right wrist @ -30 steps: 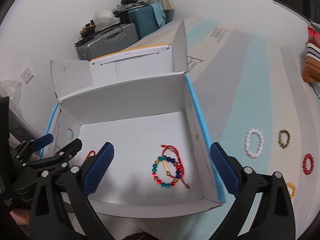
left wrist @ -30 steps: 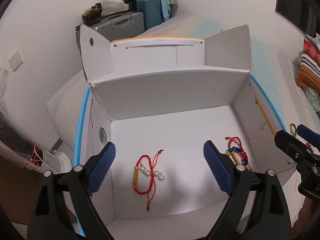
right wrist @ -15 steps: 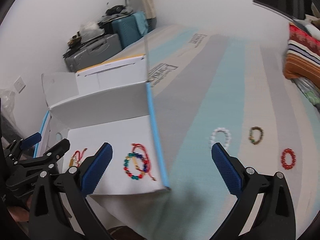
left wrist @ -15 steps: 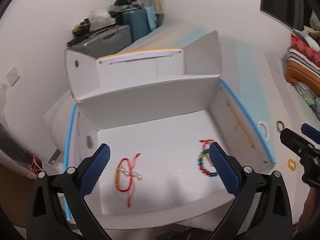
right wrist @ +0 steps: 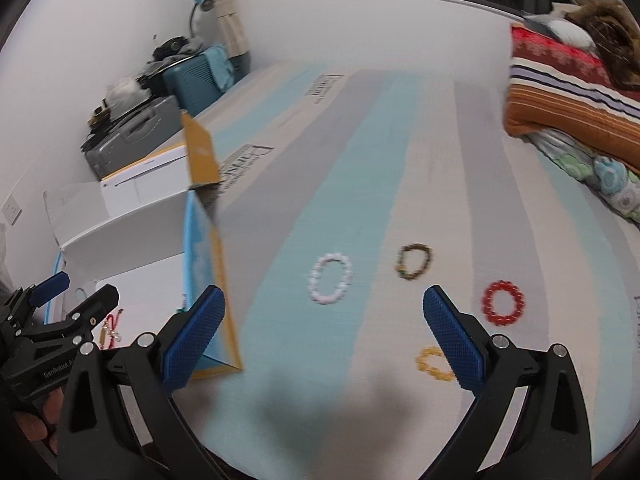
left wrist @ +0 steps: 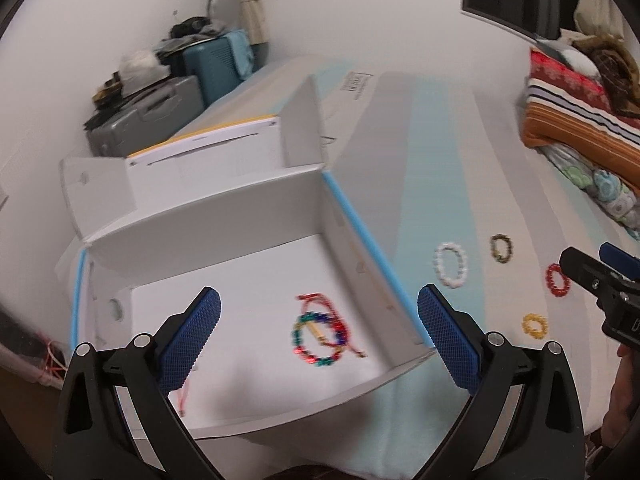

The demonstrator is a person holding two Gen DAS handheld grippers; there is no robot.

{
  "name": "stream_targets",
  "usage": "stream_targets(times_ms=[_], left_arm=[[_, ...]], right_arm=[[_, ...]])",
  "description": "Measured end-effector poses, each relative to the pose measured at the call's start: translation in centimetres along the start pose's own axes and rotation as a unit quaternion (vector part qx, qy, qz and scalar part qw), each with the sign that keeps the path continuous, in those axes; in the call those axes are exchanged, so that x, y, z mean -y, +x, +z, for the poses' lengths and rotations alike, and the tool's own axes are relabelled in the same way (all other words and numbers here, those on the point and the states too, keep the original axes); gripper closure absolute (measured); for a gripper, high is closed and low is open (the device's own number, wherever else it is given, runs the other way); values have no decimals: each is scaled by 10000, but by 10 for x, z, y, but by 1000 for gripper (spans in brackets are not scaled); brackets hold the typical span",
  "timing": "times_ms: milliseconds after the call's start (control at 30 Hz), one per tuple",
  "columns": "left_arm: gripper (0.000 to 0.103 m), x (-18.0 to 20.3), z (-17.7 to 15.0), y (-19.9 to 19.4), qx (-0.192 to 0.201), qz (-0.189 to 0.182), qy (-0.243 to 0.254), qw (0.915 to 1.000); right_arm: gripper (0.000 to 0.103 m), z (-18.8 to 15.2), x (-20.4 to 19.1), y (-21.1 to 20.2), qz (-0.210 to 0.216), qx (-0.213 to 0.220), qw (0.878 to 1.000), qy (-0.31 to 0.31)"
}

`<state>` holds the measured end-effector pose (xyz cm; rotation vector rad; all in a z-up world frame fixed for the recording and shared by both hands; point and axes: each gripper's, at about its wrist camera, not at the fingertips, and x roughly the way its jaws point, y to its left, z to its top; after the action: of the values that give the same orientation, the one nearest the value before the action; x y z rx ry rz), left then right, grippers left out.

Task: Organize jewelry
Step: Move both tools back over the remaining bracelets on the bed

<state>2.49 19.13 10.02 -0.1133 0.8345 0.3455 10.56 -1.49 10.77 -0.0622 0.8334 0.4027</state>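
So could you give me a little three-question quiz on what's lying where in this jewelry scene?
1. True or false: the white bead bracelet lies inside the white box.
2. How many bracelets lie loose on the striped cover outside the box?
3. Which bracelet sits nearest the right claw's right fingertip: A) yellow bracelet, B) brown bracelet, C) multicolour bracelet?

Key: 1 false, it lies on the cover. 2 four: white, brown, red bracelet, yellow. 3 A.

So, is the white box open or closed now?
Open: the white box has its flaps raised, and the multicolored bracelet shows on its floor.
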Motion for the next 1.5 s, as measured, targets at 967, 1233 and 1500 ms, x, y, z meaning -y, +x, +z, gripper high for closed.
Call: stream_targets(times_ms=[967, 1233, 1500], left_arm=[[6, 199, 3, 126, -843, -828, 1085, 9871], [6, 203, 1, 174, -936, -643, 1152, 9868], [6, 193, 3, 209, -1169, -619, 909, 9870]], right_arm=[[8, -72, 170, 57, -613, -880, 9849, 1358], [8, -89, 172, 101, -606, -1188, 9824, 1312], [8, -96, 166, 121, -574, -1358, 9816, 1216]])
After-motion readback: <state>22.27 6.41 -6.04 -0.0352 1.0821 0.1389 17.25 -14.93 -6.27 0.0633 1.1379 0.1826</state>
